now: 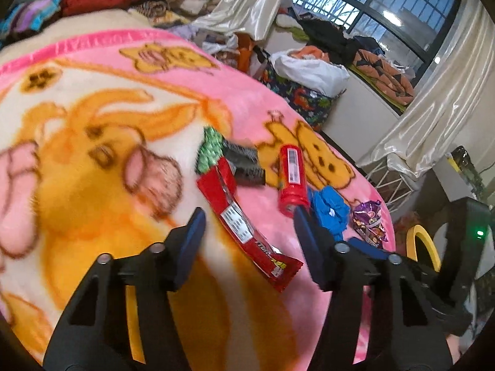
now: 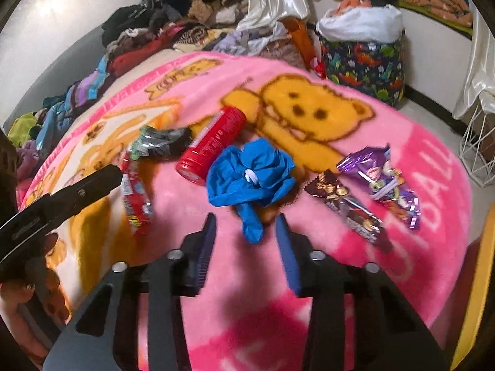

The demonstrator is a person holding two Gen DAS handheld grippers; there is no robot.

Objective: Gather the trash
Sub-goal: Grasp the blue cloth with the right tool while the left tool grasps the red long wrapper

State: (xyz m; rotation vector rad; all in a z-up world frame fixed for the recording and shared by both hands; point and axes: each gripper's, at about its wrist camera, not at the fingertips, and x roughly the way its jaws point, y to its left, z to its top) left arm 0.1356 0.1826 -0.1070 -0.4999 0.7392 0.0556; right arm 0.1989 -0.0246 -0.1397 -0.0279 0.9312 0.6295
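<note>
Left hand-held gripper [image 1: 249,221] apart over red wrapper [image 1: 247,216] | right hand-held gripper [image 2: 246,232] apart at blue glove [image 2: 250,173]

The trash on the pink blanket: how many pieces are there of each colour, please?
Red: 2, long wrapper and tube
Blue: 1, crumpled glove
Purple: 1, wrapper
Brown: 1, wrapper
Black and green: 1, wrapper
Total: 6

Ahead of the grippers lie one red cylindrical tube [image 2: 213,145], one crumpled blue glove [image 2: 250,176], and four snack wrappers: one long red [image 1: 247,225], one black-and-green [image 2: 161,143], one dark brown [image 2: 349,207], one purple [image 2: 383,182].
</note>
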